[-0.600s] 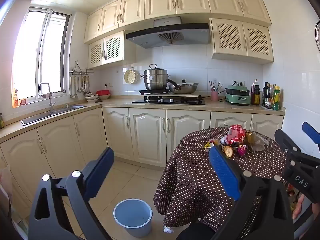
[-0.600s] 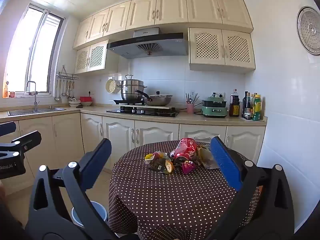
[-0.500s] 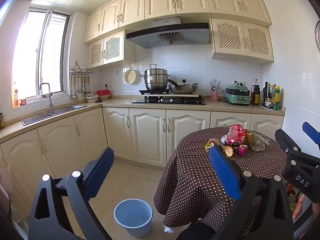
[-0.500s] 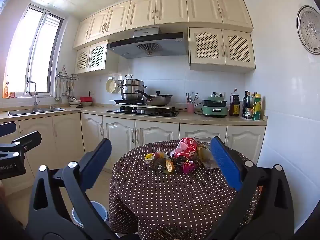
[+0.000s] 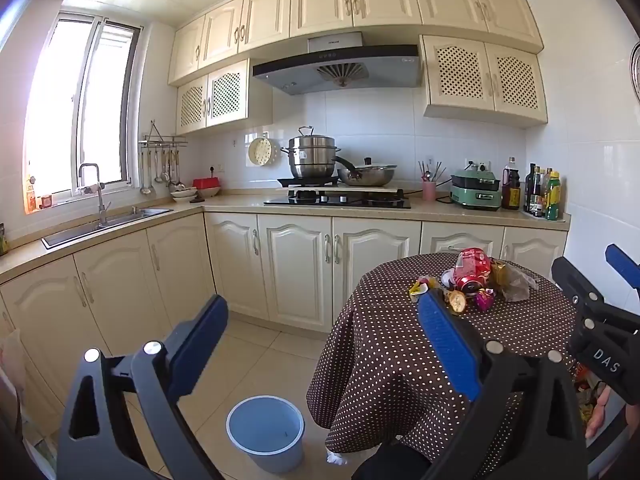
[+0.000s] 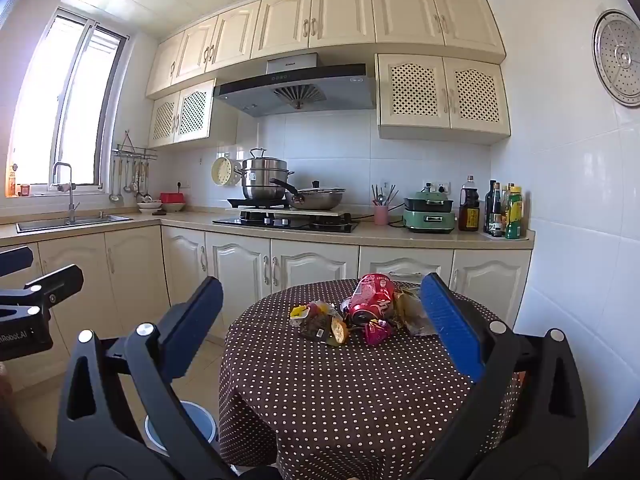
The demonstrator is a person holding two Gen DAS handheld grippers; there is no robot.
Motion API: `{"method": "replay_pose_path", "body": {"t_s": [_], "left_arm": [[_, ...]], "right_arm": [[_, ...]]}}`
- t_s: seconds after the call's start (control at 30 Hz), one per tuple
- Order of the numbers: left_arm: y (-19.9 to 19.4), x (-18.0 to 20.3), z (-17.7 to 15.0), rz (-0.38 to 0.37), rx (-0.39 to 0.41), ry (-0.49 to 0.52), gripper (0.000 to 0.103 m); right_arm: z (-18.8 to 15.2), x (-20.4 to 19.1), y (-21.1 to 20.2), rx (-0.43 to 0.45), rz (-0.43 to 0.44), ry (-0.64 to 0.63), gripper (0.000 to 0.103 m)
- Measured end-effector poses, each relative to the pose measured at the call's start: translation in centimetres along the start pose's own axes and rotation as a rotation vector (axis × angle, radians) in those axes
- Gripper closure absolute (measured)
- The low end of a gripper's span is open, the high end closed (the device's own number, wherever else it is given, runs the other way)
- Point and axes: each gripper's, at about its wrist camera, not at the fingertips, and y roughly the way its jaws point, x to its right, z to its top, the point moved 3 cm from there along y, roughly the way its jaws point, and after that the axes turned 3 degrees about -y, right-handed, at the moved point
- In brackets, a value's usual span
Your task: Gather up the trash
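Both the left gripper [image 5: 320, 344] and right gripper [image 6: 320, 328] gape fully, holding nothing. A crushed red can [image 6: 370, 298] lies among wrappers [image 6: 320, 322] on the dotted tablecloth [image 6: 340, 380].

Left gripper [image 5: 320, 344] jaws wide apart, nothing between them, tilted slightly down over the tiled floor [image 5: 256, 356]. Light blue bucket [image 5: 266, 432] sits on the floor just beside the round desk [image 5: 400, 360] with brown polka-dot cloth. Trash pile on the desk's far side: crushed red can [image 5: 474, 270], yellow wrapper [image 5: 418, 286], pink wrapper [image 5: 484, 300], crumpled clear bag [image 5: 516, 284], all touching or nearly so. Right gripper [image 5: 600, 312] at the right edge, above the desk rim, a hand [image 5: 600, 410] below it
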Motion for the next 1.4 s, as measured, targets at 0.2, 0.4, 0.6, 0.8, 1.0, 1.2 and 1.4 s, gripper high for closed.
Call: {"method": "replay_pose_path", "body": {"t_s": [0.2,0.4,0.6,0.8,1.0,1.2,1.4], "left_arm": [[0.3,0.3,-0.2,0.001,-0.001,0.003,0.009],[0.7,0.3,-0.4,-0.001,-0.002,0.001,0.009],[0.6,0.3,-0.7,-0.001,-0.005,0.003,0.009],[0.8,0.6,-0.8,0.0,-0.008,-0.001,0.009],[0.6,0.7,-1.2,0.002,-0.008,-0.005,0.009],[0.7,0.7,-1.0,0.002,-0.01,-0.002,0.009],[0.9,0.5,-0.8,0.002,-0.009,-0.002,0.009]], "right_arm": [[0.1,-0.5,0.2,-0.006,0.003,0.004,0.006],[-0.4,-0.1,0.2,-0.006,0.002,0.005,0.006],[-0.6,-0.4,0.2,-0.008,0.005,0.004,0.006],[-0.6,-0.2,-0.1,-0.009,0.003,0.006,0.006],[-0.6,-0.2,-0.2,-0.009,0.003,0.007,0.006],[-0.6,-0.1,-0.2,-0.012,0.004,0.008,0.006],[-0.7,-0.1,0.0,-0.013,0.005,0.009,0.006]]}}
